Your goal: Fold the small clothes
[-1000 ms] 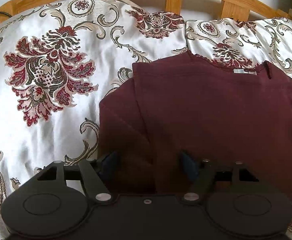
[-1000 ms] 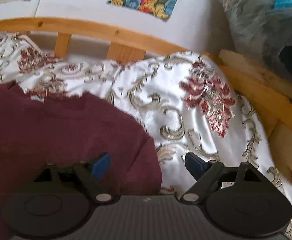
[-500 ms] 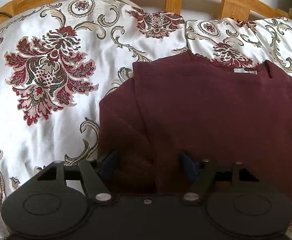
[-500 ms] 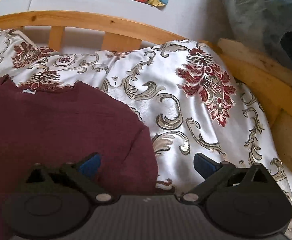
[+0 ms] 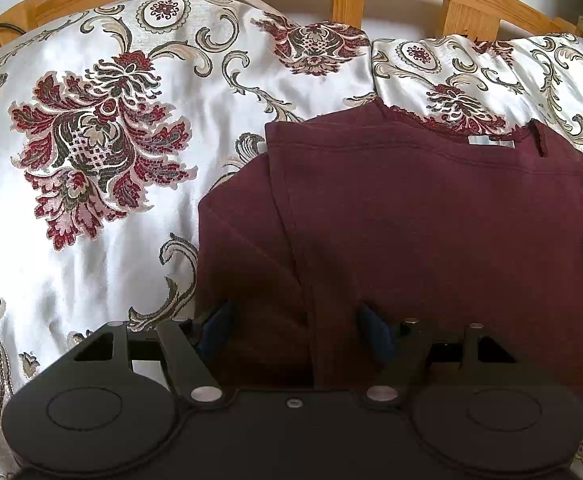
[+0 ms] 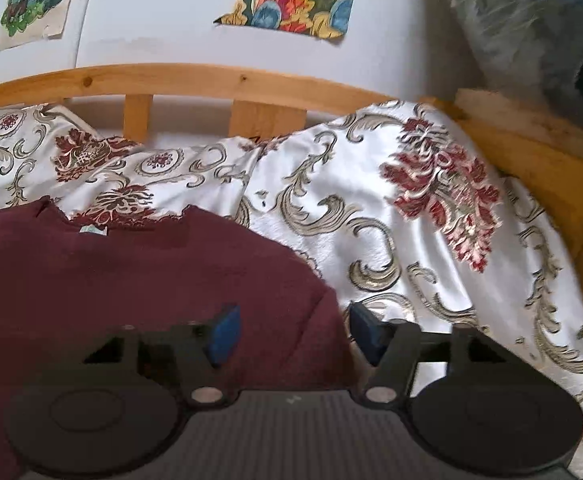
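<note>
A dark maroon top (image 5: 431,220) lies flat on the patterned bedspread, its left side folded in over the body and its neckline with a white label toward the headboard. My left gripper (image 5: 295,332) is open low over the garment's near left part, its blue pads astride the folded-in edge. In the right wrist view the same top (image 6: 131,280) fills the lower left. My right gripper (image 6: 294,336) is over the garment's right edge and its jaws are closing, with that edge between the pads, which are not pressing on it.
A white satin bedspread (image 5: 91,240) with red and gold flowers covers the bed. A wooden slatted rail (image 6: 211,80) runs along the far side, and a wooden side board (image 6: 531,160) stands at the right. Posters hang on the wall (image 6: 171,20). A grey bundle (image 6: 523,20) sits upper right.
The right gripper's jaws spread wider, then came in around the garment's right edge, and its view tilted slightly. The left gripper and the garment stayed as they were.
</note>
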Demonstrator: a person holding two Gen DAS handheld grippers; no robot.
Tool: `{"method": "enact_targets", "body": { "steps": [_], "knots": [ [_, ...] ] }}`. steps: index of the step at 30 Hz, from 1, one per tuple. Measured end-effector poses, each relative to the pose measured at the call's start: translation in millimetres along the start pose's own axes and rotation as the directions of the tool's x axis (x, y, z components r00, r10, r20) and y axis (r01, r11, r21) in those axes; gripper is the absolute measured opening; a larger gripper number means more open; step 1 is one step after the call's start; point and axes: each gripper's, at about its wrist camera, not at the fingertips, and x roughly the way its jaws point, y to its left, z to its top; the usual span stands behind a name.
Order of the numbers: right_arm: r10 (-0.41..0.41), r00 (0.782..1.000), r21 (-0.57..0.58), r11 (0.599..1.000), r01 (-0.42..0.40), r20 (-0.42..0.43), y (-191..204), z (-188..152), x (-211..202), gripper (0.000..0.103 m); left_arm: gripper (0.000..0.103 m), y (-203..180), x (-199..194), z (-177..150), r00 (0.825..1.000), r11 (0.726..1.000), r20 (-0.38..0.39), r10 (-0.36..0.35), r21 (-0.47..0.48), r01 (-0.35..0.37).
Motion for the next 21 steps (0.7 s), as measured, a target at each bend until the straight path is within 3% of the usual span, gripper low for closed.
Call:
{"method": "enact_targets", "body": {
  "steps": [2, 5, 7, 11, 17, 19, 21],
  "knots": [
    [0.019, 1.000, 0.014, 1.000, -0.019, -0.016, -1, 0, 5, 0.047, 0.073, 0, 0, 0, 1.000, 1.000, 0.001, 0.000, -0.001, 0.000],
    [0.043, 0.998, 0.008, 0.999, -0.042, -0.040, -1, -1, 12, 0.008, 0.073, 0, 0, 0, 1.000, 1.000, 0.000, 0.000, -0.002, 0.000],
    [0.053, 0.998, 0.016, 0.998, -0.053, -0.033, -1, -1, 12, 0.005, 0.073, 0, 0, 0, 1.000, 1.000, -0.001, 0.000, -0.002, 0.000],
    [0.007, 1.000, -0.038, 0.999, -0.007, -0.002, 4, 4, 8, 0.005, 0.073, 0, 0, 0, 1.000, 1.000, -0.001, 0.001, -0.002, -0.001],
    [0.001, 0.998, -0.048, 0.999, -0.004, -0.056, 6, -2, 18, 0.008, 0.075, 0, 0, 0, 1.000, 1.000, -0.001, 0.004, -0.004, -0.004],
    [0.003, 0.999, -0.038, 0.999, -0.005, -0.054, 3, -1, 16, 0.017, 0.076, 0, 2, 1, 1.000, 1.000, -0.002, 0.010, -0.006, -0.010],
    [0.008, 0.999, -0.034, 0.999, -0.009, -0.047, 2, 0, 12, 0.045, 0.078, -2, 1, 3, 1.000, 1.000, 0.000, 0.011, -0.008, -0.011]
  ]
}}
